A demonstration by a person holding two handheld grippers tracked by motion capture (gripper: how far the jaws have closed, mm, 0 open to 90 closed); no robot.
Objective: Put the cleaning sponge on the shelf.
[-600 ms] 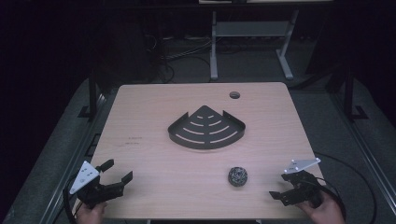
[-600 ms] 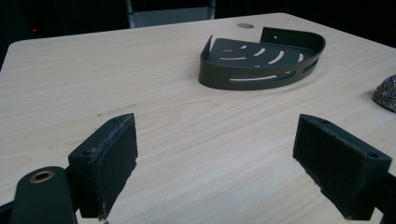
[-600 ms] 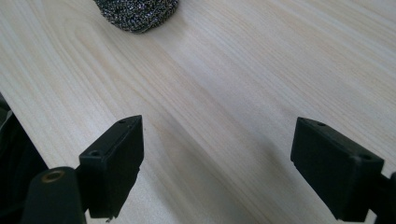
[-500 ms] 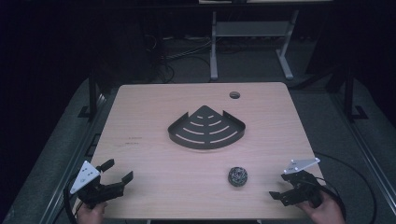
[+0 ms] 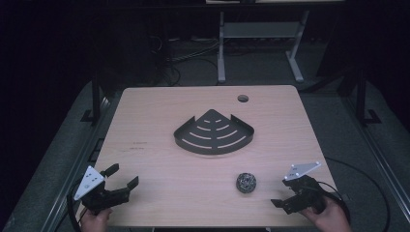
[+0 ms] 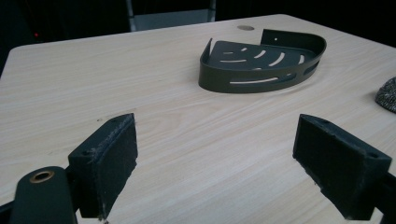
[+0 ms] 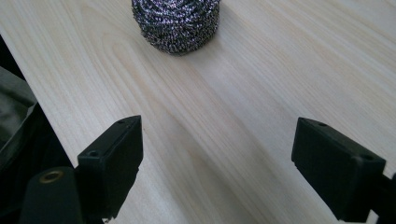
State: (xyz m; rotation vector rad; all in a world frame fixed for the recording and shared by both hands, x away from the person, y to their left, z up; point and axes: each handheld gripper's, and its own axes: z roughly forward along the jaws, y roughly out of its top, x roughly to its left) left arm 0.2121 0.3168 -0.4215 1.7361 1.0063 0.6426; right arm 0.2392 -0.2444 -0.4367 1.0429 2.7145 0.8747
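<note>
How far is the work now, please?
Nothing looks done yet: the steel scourer lies on the table, apart from the empty corner shelf. The right hand-held gripper faces it, open. The left hand-held gripper is open. Grasping remains.

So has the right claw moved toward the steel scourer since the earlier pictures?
No. In the high view the right claw sits just as far right of the steel scourer, near the table edge, unchanged.
</note>
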